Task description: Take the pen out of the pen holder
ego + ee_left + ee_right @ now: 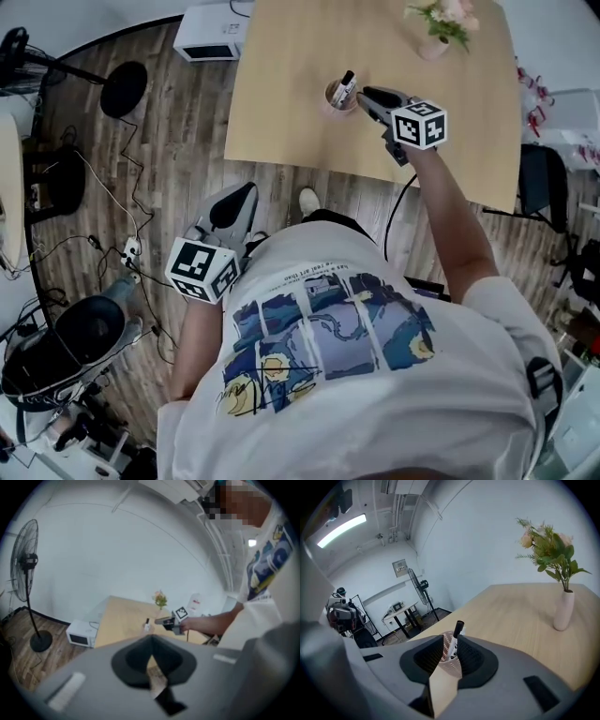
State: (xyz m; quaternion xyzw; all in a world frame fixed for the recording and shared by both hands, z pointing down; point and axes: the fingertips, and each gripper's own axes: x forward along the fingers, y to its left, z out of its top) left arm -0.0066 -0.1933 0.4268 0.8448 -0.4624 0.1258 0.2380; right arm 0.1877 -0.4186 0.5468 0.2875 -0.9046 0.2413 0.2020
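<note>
Right gripper view shows us the right gripper [451,644] parted, empty, pen [459,626] still standing in the pen holder [449,666] just ahead of its jaws, nothing lifted yet; left gripper [152,656] closed, empty.

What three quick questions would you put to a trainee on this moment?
1. True or false: the pen stands in the pen holder.
2. The tongs of the right gripper are: A, shut on the pen; B, apart, beside the pen holder; C, out of view.
3. Fill in: the flower vase stands on the ____.

Key: 1 true; 2 B; 3 table.
</note>
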